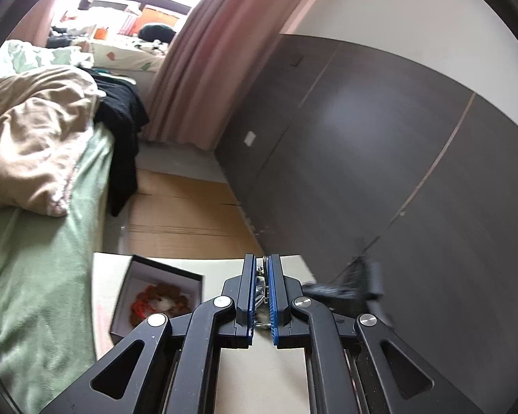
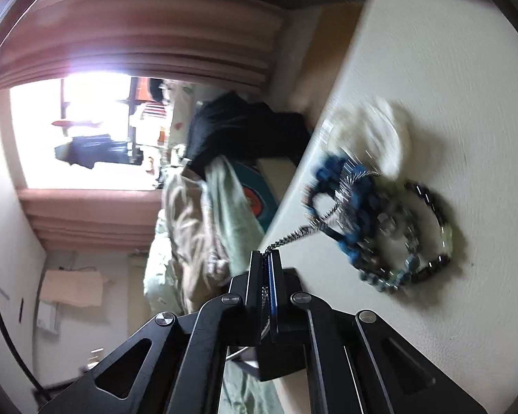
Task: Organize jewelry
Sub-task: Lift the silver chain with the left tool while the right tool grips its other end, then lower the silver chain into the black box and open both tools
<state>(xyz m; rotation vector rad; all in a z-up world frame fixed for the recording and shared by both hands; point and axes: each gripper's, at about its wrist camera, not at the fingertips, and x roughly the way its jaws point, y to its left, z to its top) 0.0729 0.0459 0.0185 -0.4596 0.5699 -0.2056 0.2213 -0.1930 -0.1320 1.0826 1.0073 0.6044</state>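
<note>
Nearest the right wrist camera, the right gripper (image 2: 268,262) pinched a silver chain (image 2: 295,234) trailing to tangled bracelets (image 2: 390,227) on the white table (image 2: 449,69). The left gripper (image 1: 263,276) clamped another chain piece (image 1: 260,296); lifting slowly should free it. Beyond sat a jewelry box (image 1: 155,296). No writing was legible.

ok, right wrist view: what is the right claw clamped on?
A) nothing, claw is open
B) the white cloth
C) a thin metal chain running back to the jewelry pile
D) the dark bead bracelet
C: the right claw is shut on a thin metal chain that stretches from its tips to the tangled jewelry pile on the white table.
</note>
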